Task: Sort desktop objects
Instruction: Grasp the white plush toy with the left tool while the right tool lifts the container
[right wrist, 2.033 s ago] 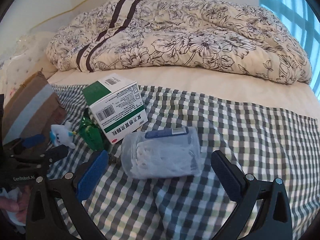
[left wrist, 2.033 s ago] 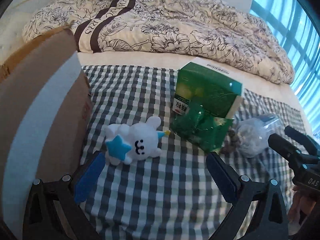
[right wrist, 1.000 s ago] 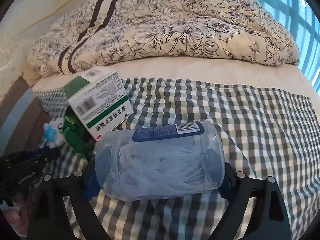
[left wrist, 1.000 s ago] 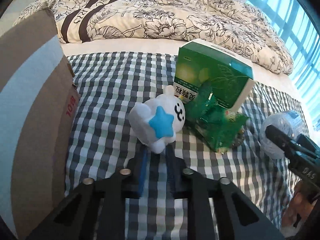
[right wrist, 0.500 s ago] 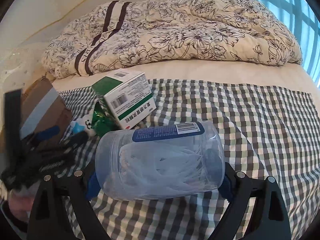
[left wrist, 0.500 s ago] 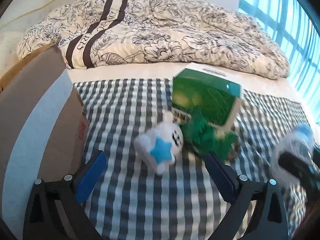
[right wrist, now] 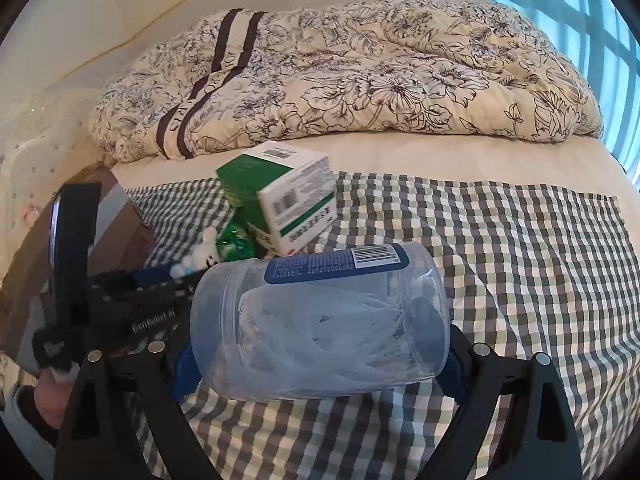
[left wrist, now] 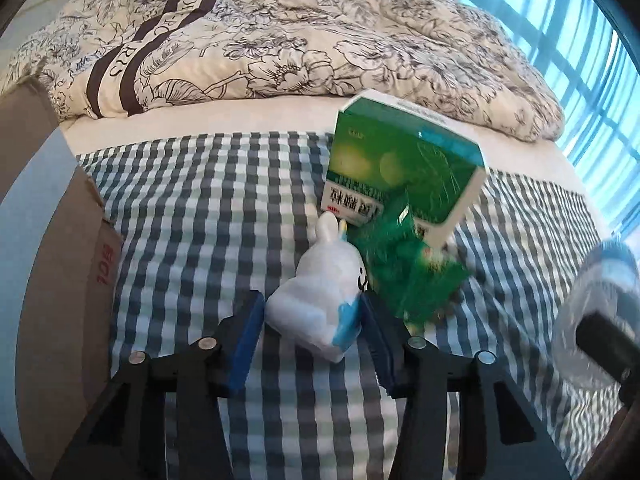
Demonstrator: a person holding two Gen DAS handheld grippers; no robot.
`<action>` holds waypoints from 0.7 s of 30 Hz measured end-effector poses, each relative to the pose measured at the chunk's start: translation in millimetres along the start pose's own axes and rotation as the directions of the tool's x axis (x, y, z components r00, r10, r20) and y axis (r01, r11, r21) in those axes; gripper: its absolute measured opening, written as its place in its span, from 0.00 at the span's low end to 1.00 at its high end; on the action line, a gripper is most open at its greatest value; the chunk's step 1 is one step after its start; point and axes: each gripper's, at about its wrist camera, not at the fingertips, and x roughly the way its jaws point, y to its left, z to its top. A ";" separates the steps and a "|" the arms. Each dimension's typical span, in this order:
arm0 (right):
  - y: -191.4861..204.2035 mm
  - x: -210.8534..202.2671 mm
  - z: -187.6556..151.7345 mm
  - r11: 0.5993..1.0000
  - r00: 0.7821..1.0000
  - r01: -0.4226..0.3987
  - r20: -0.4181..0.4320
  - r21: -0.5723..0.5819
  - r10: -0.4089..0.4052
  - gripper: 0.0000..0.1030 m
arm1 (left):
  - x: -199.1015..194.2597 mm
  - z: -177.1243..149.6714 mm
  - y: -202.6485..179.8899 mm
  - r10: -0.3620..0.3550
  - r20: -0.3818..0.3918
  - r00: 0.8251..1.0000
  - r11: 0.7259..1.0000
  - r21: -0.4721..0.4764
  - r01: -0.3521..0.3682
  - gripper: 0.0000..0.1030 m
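Nearest the onlooker, the right gripper (right wrist: 316, 364) holds a clear plastic jar with a blue label (right wrist: 320, 320), lying on its side and packed with thin white sticks; its jaws are pinched against the jar's two ends. Two seconds ago those jaws stood spread with the jar lying loose on the cloth; one second ago they had closed on it, and the grip has not shifted since.

Beside it, the left gripper (left wrist: 312, 340) has its blue pads either side of a small white plush rabbit with a blue star patch (left wrist: 320, 300). The jaws are drawn in close to the toy's flanks and appear to pinch it. Half a second ago they were wide apart with the toy loose between them, so this is a fresh attempt at a grip.

The rabbit leans against a crumpled green foil packet (left wrist: 412, 264), which lies under the tilted green and white carton (left wrist: 400, 172). All rest on the black and white checked cloth (left wrist: 208, 200).

To the left stands a brown cardboard box with a pale tape stripe (left wrist: 52, 220), judged to be the likely receptacle. Beyond lies the floral quilt (left wrist: 280, 32).

Assessment: both hands are now loaded, or nearly so. Two items are ready for carrying; the packet and carton are unsorted. The plush is soft and may slip again.
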 end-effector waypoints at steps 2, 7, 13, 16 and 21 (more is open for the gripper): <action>1.7 -5.2 0.8 1.000 1.000 -0.012 0.008 0.004 0.012 0.88 | -6.7 -4.5 -2.5 0.004 0.000 1.000 1.000 0.008 -0.004 0.49; 11.6 -29.5 6.7 0.999 0.998 -0.035 0.056 0.003 0.035 0.88 | -44.4 -5.9 -6.6 0.010 0.039 0.999 1.000 0.005 -0.010 0.49; 22.6 -73.0 19.4 0.998 0.988 -0.061 0.146 0.004 0.060 0.88 | -110.5 -1.5 -20.6 0.005 0.127 0.992 1.000 0.016 -0.007 0.33; 28.4 -89.1 25.1 0.998 0.982 -0.062 0.179 -0.004 0.062 0.88 | -135.7 0.3 -20.2 0.008 0.152 0.988 1.000 0.017 -0.010 0.33; 32.6 -97.9 18.6 0.997 0.980 -0.073 0.186 0.005 0.071 0.88 | -139.3 -14.0 -8.7 0.049 0.147 0.988 0.999 -0.007 -0.049 0.81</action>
